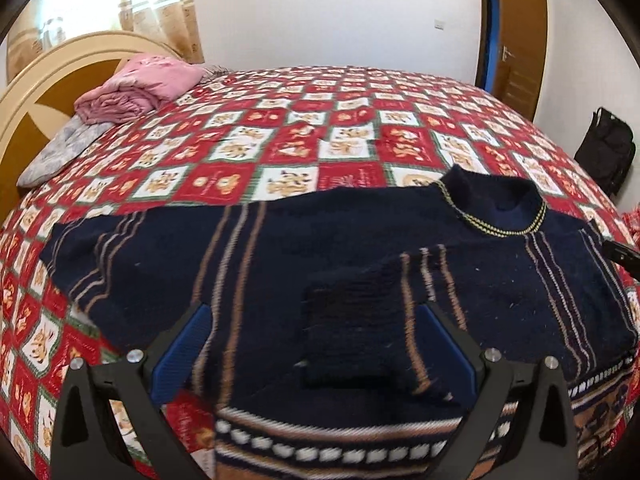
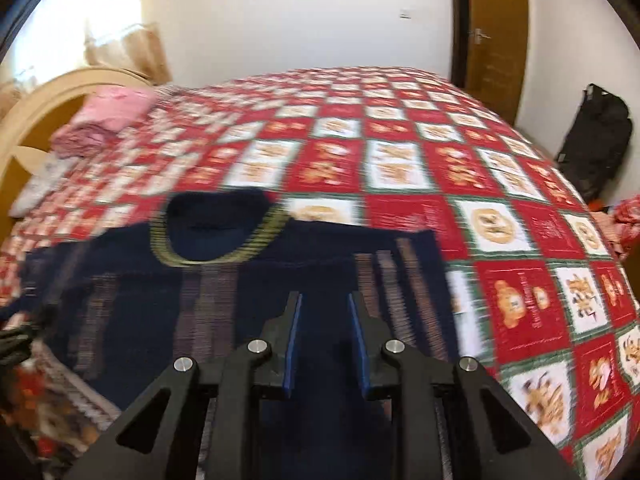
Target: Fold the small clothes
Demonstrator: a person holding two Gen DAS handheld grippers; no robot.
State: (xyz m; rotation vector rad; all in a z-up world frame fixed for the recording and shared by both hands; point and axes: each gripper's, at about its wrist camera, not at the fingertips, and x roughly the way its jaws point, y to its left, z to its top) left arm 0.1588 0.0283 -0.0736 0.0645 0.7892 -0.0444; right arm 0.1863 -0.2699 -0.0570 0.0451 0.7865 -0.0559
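On the bed's red checked quilt [image 1: 344, 120] a navy striped sweater [image 1: 168, 252] lies flat, one sleeve [image 1: 360, 328] folded across its front. Above that sleeve, the left tongs [image 1: 316, 316] gape wide, empty. Right tongs [image 2: 325, 300] hover near the collar [image 2: 218, 232], slightly parted, holding nothing.

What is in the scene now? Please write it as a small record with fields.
surface: bed with red and white checked quilt
garment: dark navy sweater, spread flat, collar toward the far side
sleeve: one sleeve folded over the body
left gripper: open, above the sweater
right gripper: open, nothing between the fingers
other items: pink cloth near the headboard, black bag on the floor
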